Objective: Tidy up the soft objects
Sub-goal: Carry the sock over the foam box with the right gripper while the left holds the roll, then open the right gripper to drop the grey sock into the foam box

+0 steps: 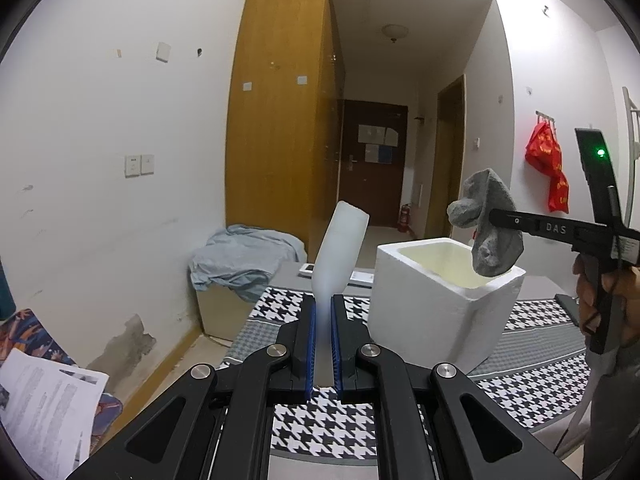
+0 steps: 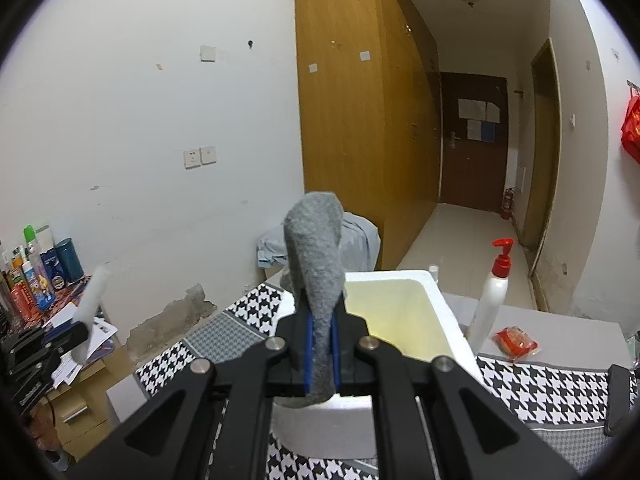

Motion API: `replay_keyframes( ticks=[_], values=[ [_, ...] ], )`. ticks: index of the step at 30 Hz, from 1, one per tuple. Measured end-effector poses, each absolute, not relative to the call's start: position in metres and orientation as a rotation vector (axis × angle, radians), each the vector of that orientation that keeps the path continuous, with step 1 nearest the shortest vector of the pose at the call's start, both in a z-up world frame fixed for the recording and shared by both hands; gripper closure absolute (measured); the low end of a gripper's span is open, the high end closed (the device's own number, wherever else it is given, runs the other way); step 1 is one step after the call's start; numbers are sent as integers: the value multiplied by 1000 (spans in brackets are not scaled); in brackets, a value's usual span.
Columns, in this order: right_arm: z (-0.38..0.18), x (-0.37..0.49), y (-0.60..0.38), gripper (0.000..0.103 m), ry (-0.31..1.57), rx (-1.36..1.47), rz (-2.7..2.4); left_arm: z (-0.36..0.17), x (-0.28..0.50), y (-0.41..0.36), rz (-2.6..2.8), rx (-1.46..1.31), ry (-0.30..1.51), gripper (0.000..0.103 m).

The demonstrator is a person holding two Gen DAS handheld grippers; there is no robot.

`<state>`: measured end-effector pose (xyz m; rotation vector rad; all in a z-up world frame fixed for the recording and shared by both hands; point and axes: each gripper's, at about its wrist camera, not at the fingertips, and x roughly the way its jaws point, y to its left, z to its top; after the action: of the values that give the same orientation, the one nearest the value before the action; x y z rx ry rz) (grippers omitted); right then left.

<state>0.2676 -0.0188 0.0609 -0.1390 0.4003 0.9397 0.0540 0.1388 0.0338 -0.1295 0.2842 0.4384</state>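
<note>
both grippers loaded beside the foam box [image 1: 424, 312]
right gripper [image 2: 320, 344] pinches grey sock [image 2: 316, 264], left gripper [image 1: 324, 340] clamps white sock [image 1: 340, 248]; either could snag the rim.

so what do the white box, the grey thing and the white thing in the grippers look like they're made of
The white box looks like expanded foam: thick walls, matte grainy surface, chipped edges. The grey thing in the right gripper seems a knitted or fleecy sock: fuzzy nap, drooping limply. The white thing in the left gripper looks like smooth soft cloth, possibly a sock too; it is too blurred to say.
</note>
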Motion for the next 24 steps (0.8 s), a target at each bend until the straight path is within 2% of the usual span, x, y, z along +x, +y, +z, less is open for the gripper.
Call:
replay_keyframes(
  ticks=[23,24],
  values=[
    [36,315,16,92,552,-156,841,25,55,155,462,-167,302,96],
    [35,317,17,88,560,-155,836,25,55,156,464,-168,303,96]
  ],
)
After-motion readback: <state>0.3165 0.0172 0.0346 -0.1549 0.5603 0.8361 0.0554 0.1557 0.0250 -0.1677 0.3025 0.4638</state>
